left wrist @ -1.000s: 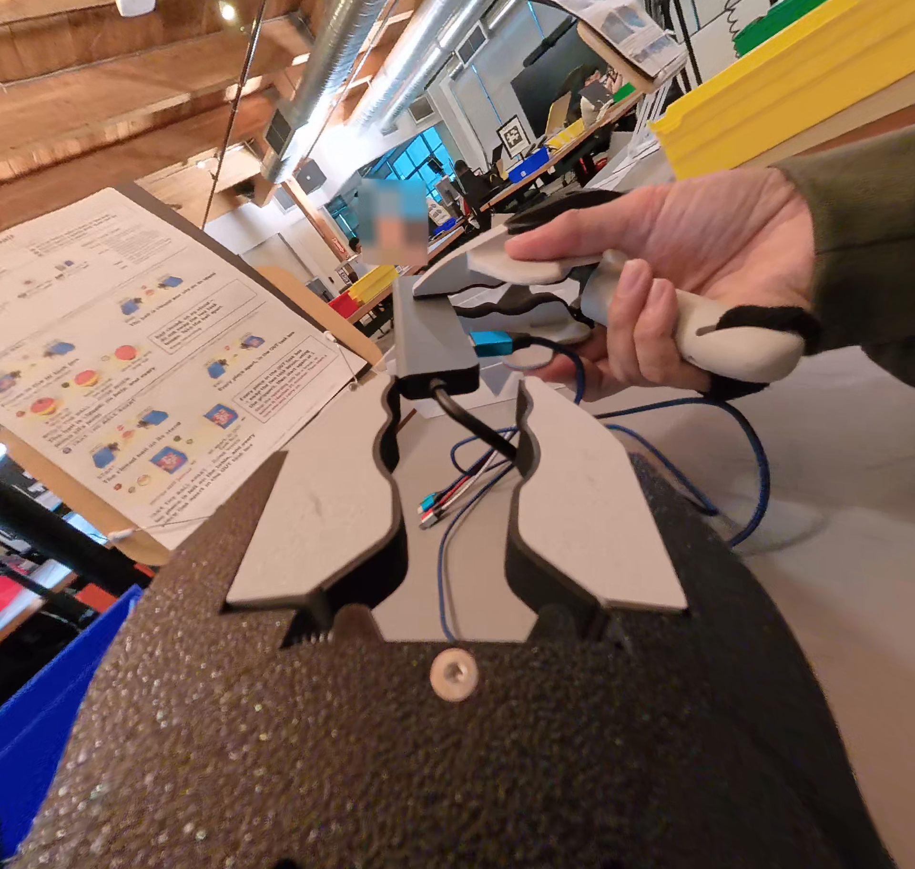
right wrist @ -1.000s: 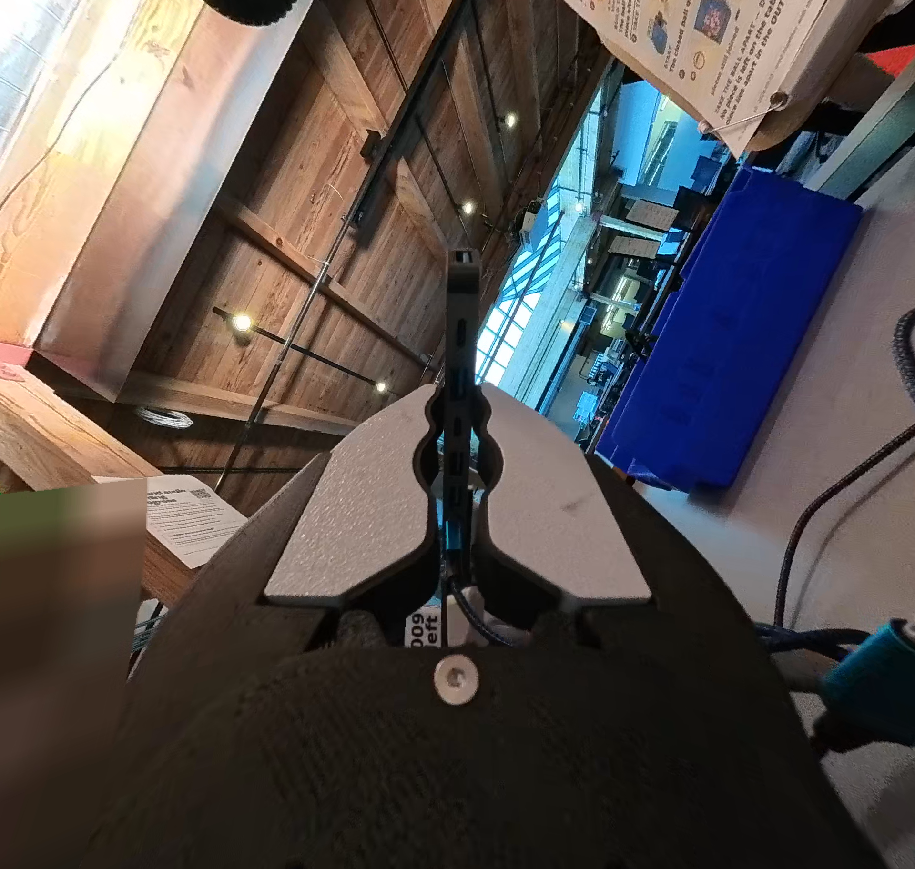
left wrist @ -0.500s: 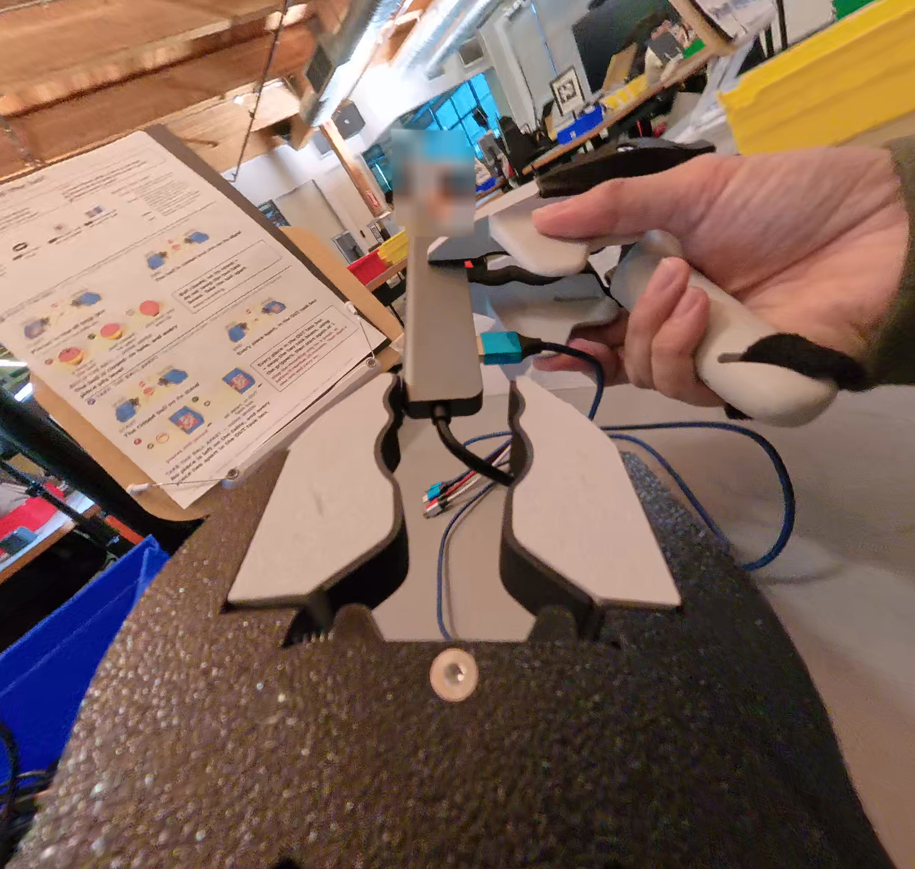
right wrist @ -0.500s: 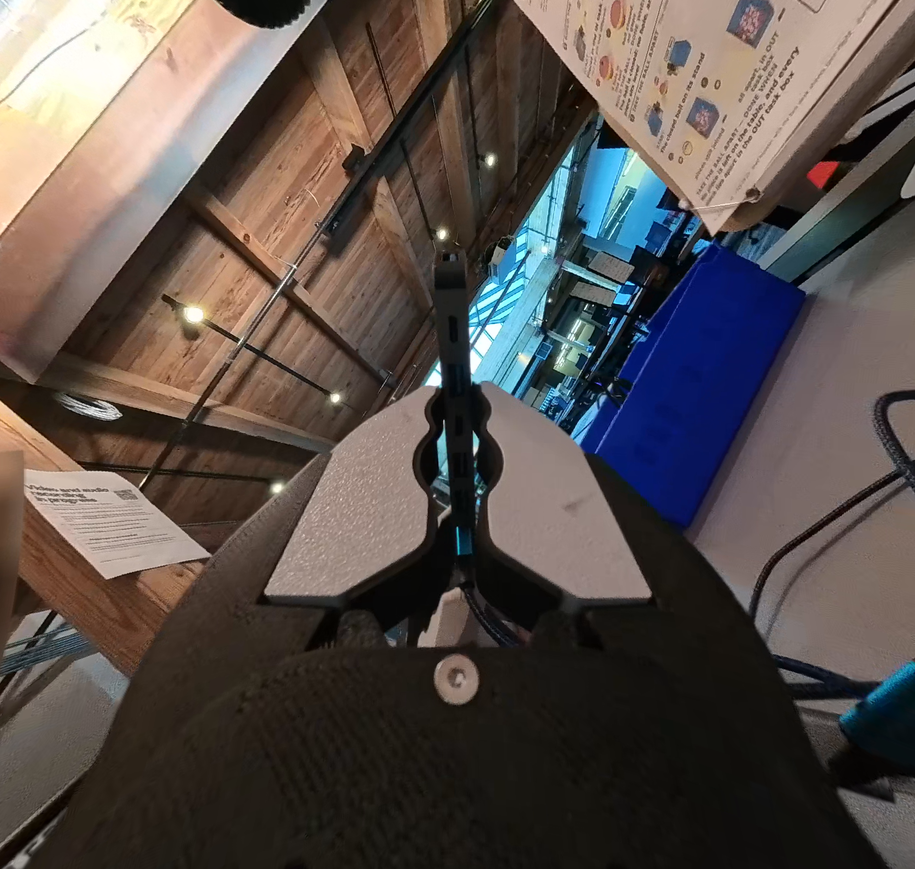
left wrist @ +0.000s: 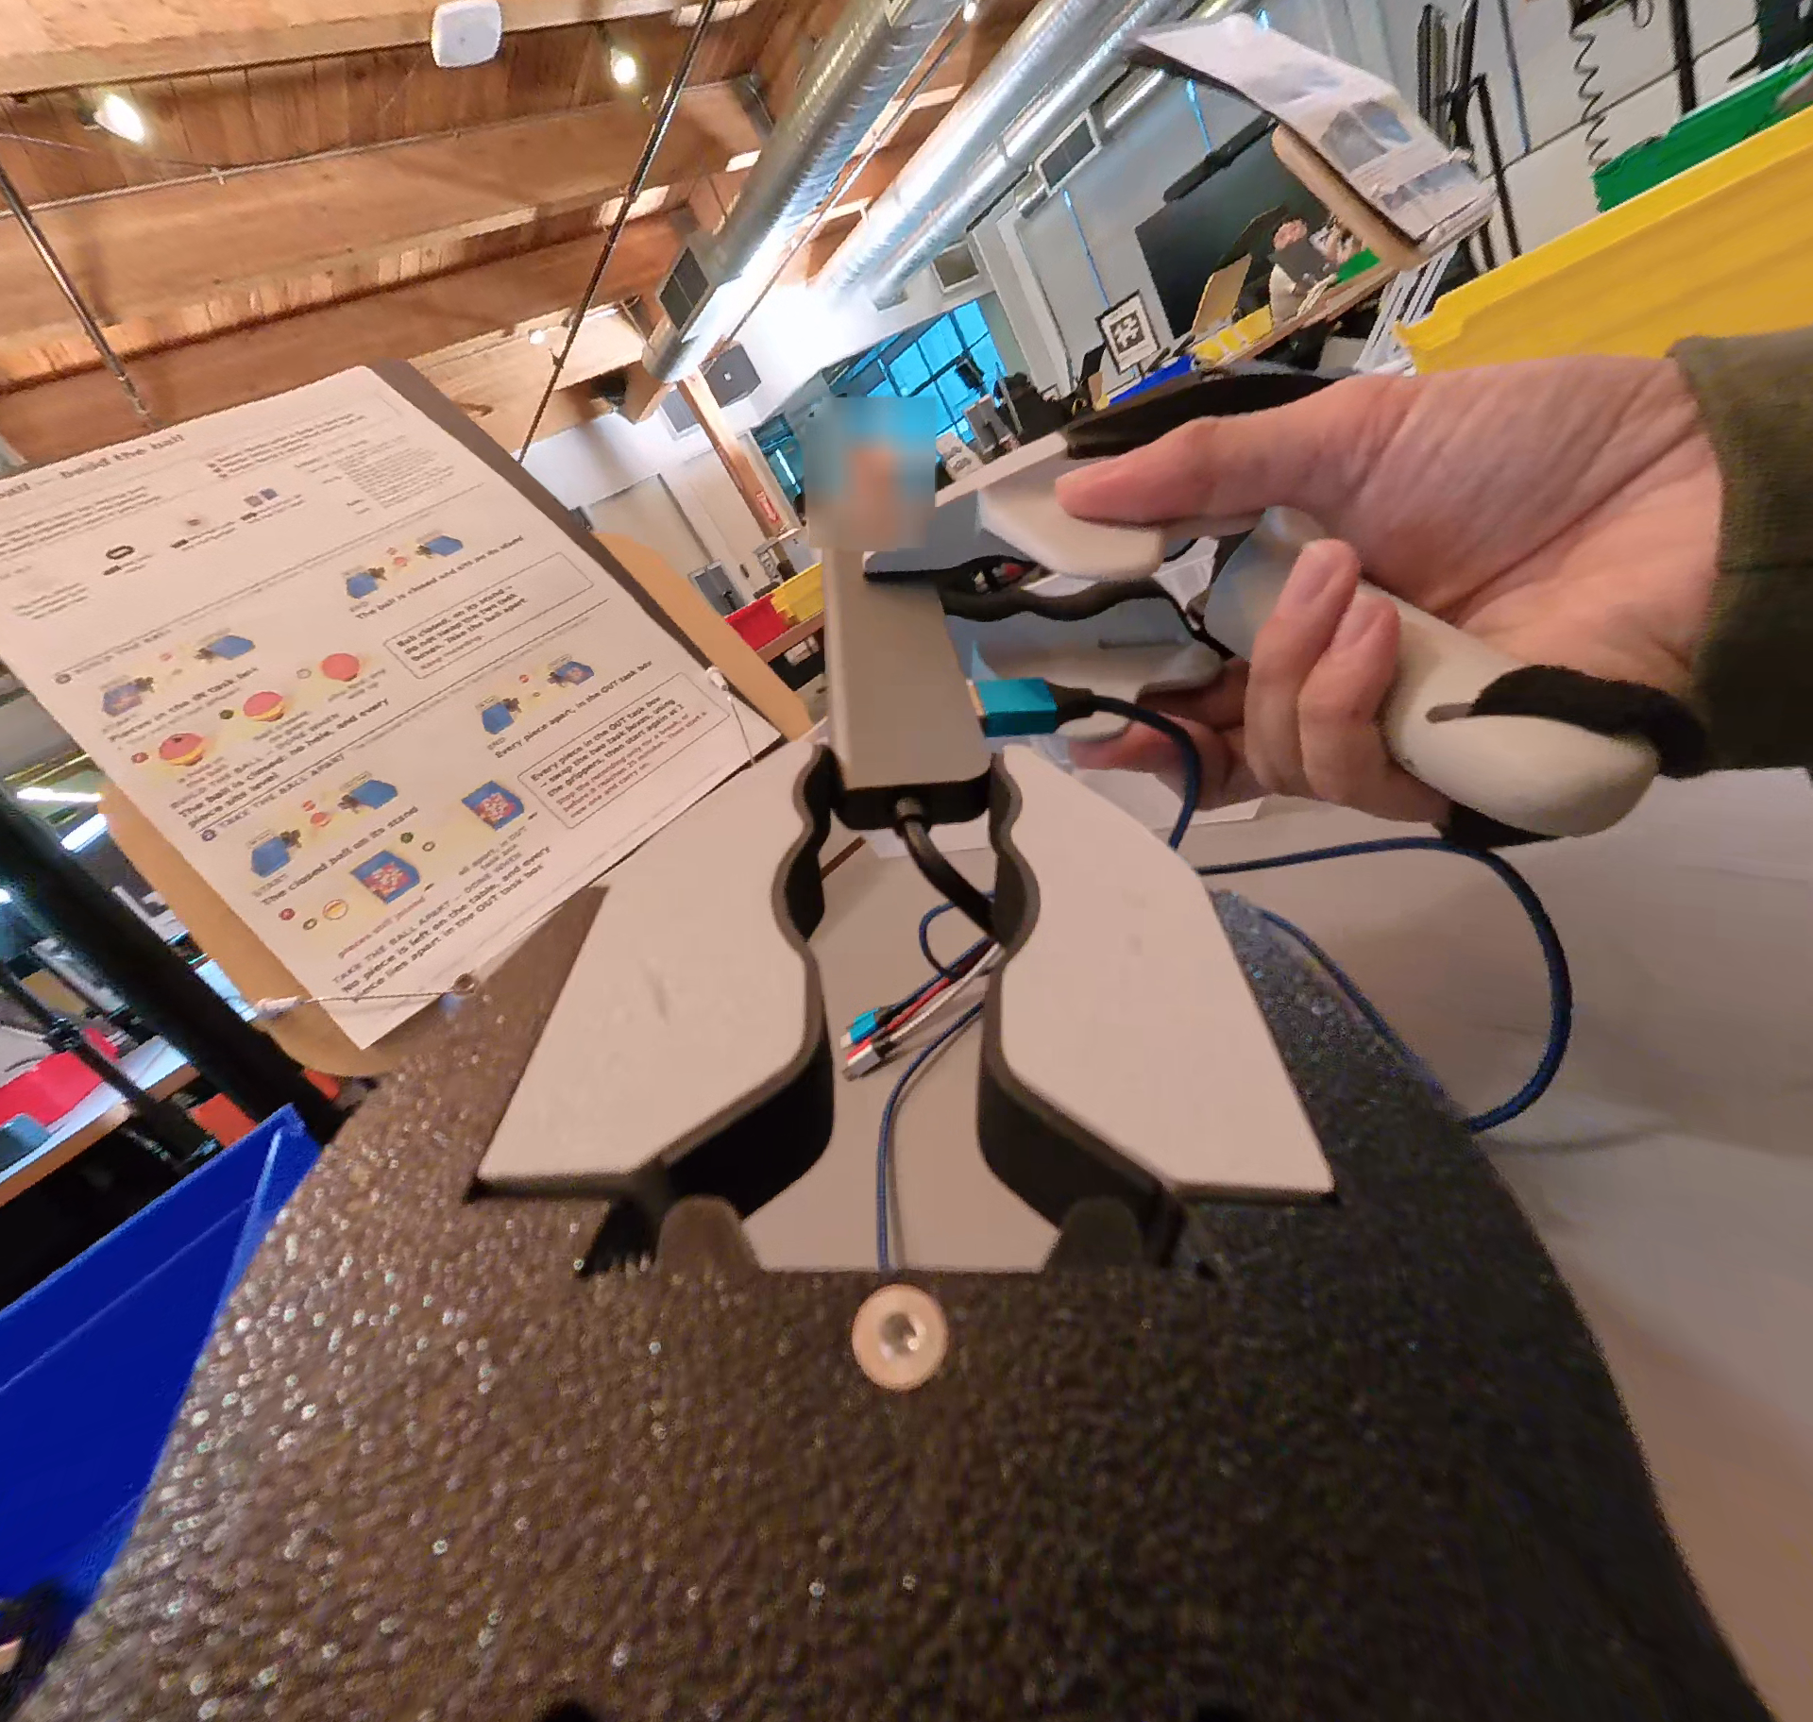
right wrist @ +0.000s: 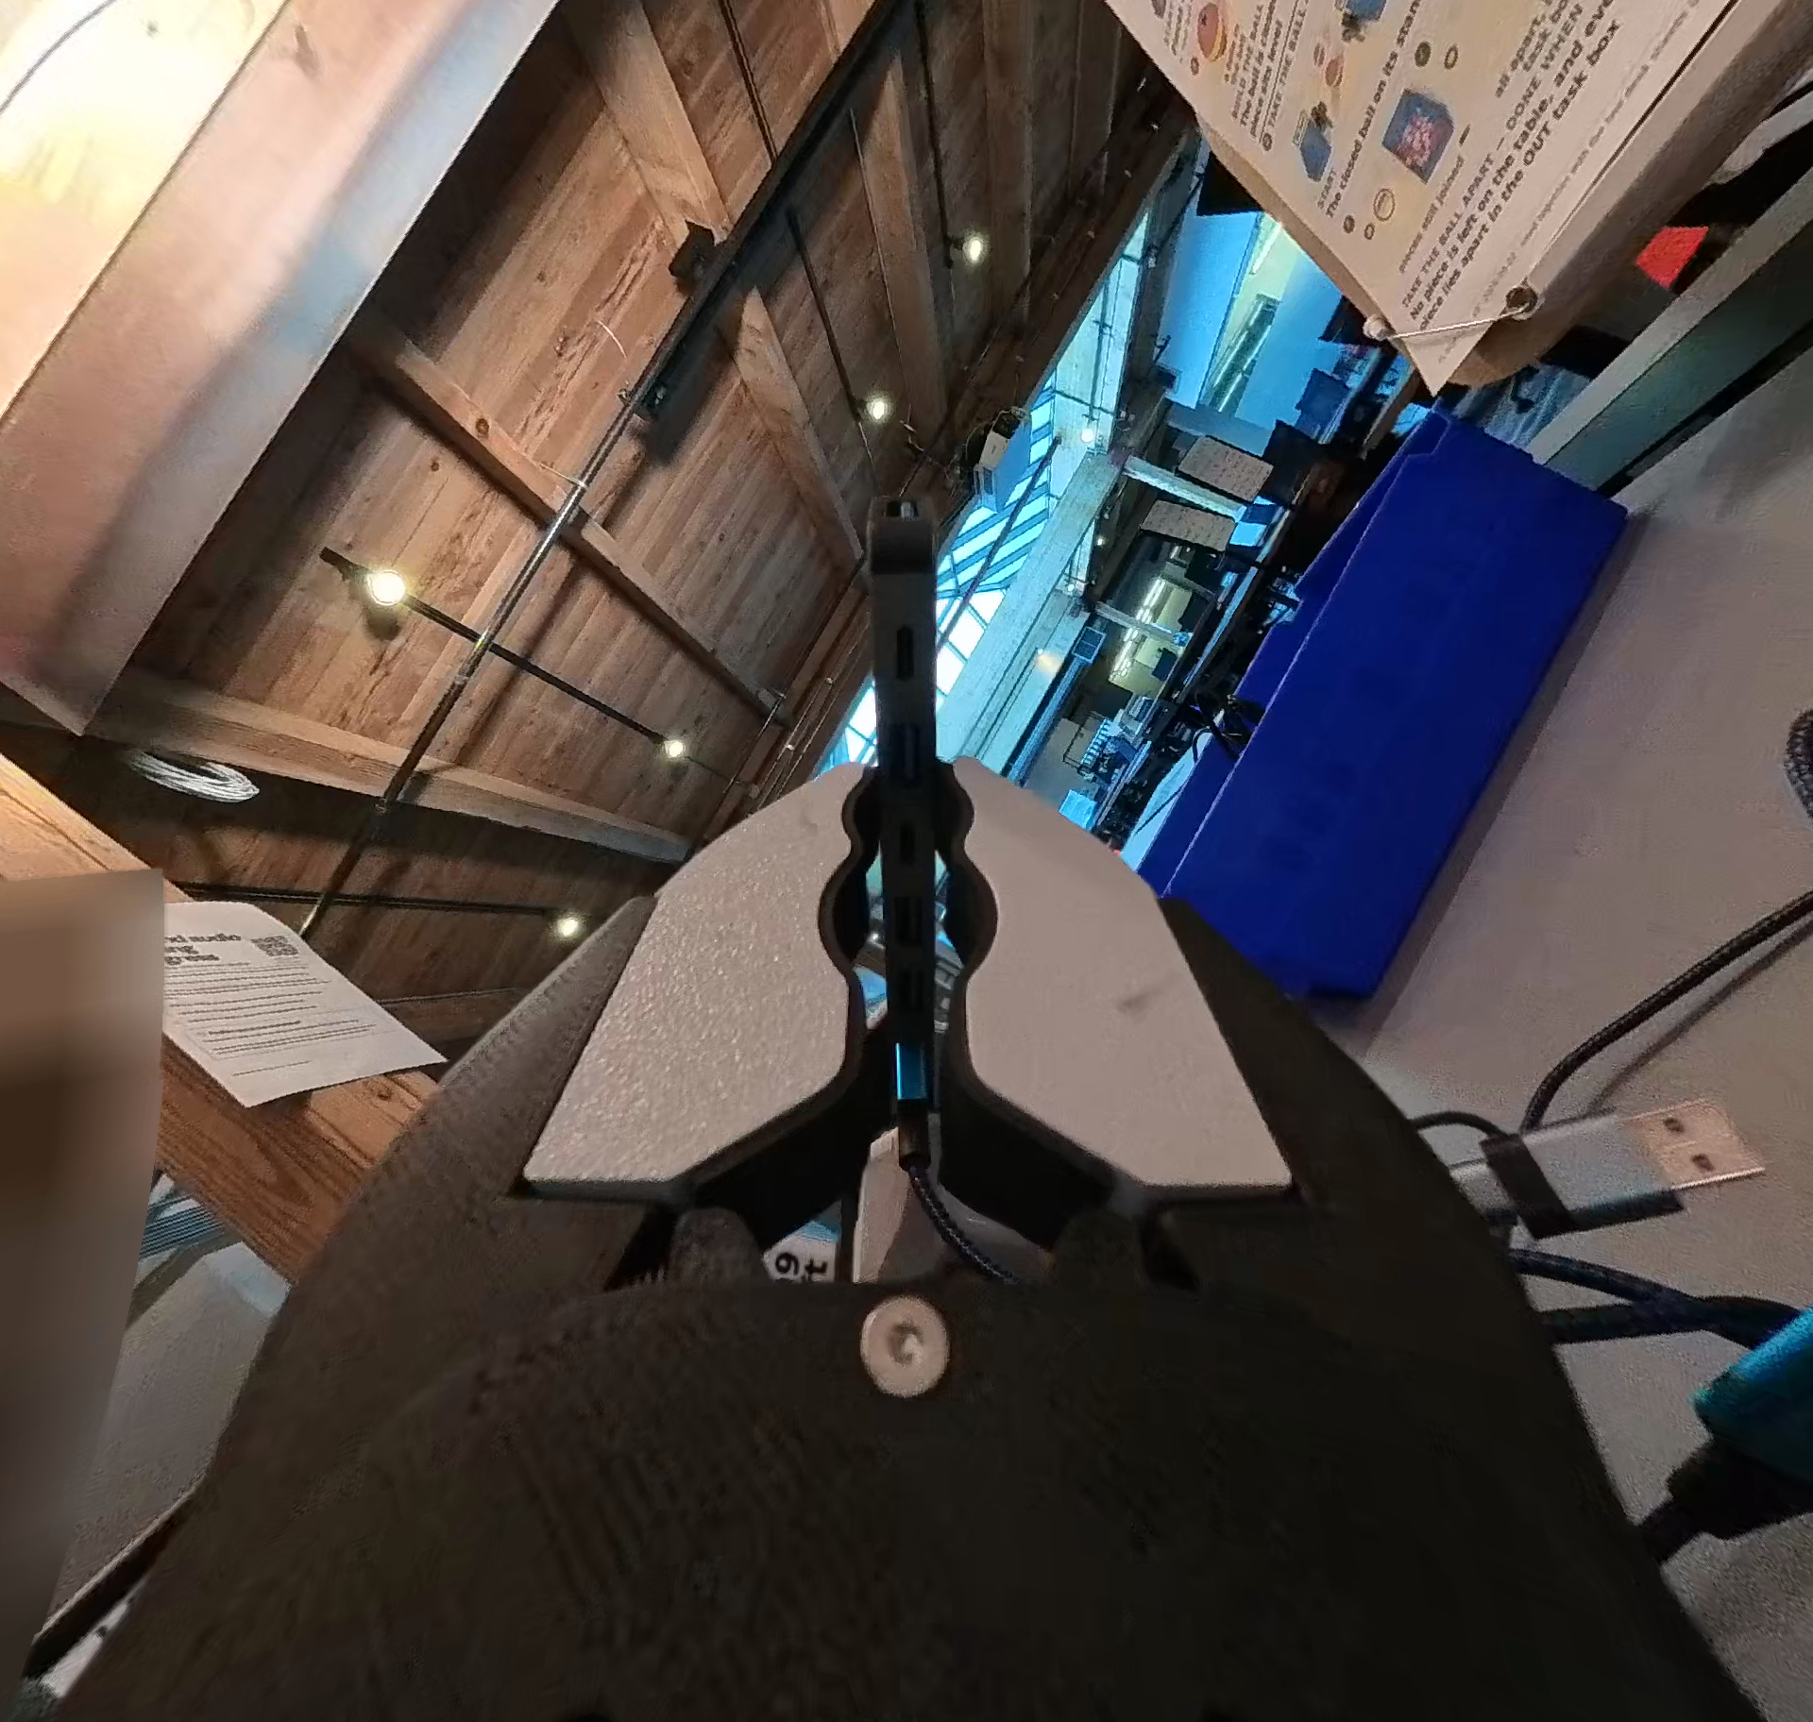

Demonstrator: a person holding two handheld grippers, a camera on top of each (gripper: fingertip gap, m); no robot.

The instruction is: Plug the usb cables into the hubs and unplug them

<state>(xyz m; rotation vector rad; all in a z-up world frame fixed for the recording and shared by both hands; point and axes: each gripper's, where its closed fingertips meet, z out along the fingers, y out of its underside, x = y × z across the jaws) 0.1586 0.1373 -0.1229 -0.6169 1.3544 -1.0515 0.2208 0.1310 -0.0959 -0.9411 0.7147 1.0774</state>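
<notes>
A grey USB hub (left wrist: 898,684) stands upright above the table. My left gripper (left wrist: 907,782) is shut on its lower end, where the hub's black lead comes out. A teal USB plug (left wrist: 1020,706) on a blue braided cable (left wrist: 1530,969) sits in the hub's side. A hand (left wrist: 1423,537) holds my right gripper, which reaches in from the right. In the right wrist view the hub (right wrist: 901,655) shows edge-on, passing through my right gripper (right wrist: 907,777), which is shut on it. The teal plug (right wrist: 909,1072) lies just below those fingers.
Loose cable ends (left wrist: 883,1028) lie on the grey table (left wrist: 1668,1283). A loose silver USB plug (right wrist: 1609,1165) lies at the right. An instruction sheet on a board (left wrist: 343,694) stands at the left, above a blue bin (left wrist: 98,1332). A yellow bin (left wrist: 1619,243) is far right. About 7 cm separates my left fingertips from my right.
Both grippers and the hub have swung together, and the hub now stands more upright. Both grips look unchanged. The loose silver plug has come into the right wrist view.
</notes>
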